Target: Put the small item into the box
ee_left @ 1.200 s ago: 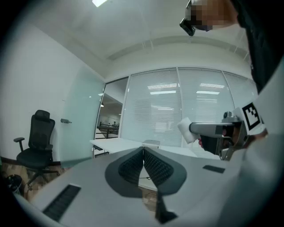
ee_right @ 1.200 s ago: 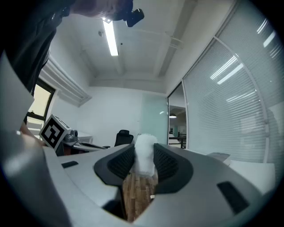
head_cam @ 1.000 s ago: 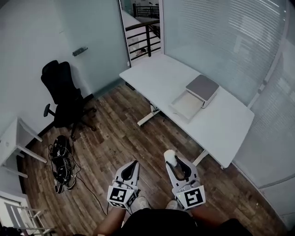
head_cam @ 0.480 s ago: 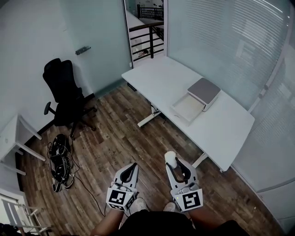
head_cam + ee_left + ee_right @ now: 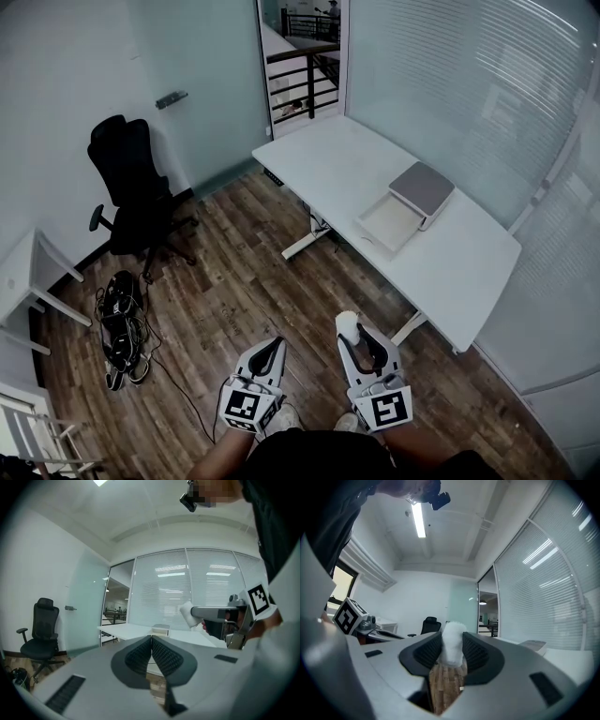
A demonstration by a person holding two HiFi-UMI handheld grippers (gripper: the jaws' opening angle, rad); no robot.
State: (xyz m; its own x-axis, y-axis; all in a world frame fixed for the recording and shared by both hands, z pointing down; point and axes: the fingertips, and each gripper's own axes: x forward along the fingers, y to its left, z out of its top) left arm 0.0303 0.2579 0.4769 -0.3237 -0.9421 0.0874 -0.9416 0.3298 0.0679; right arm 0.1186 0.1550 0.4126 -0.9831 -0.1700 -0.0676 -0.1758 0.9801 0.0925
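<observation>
grippers: 2 | right gripper: jaws part-spread, pressing on 1 small white fluffy item | left gripper: jaws together, nothing between them | item: in the right jaws, well apart from the white desk | box: 1, open, on the desk | office chair: 1, well apart from the desk

I hold the small item pinched between the pads of my right gripper. It is a white, fuzzy, soft lump, upright, poking past the tips. The box is white with a grey top and a shallow cream tray pulled out. It sits on the white table, well apart from the item.
</observation>
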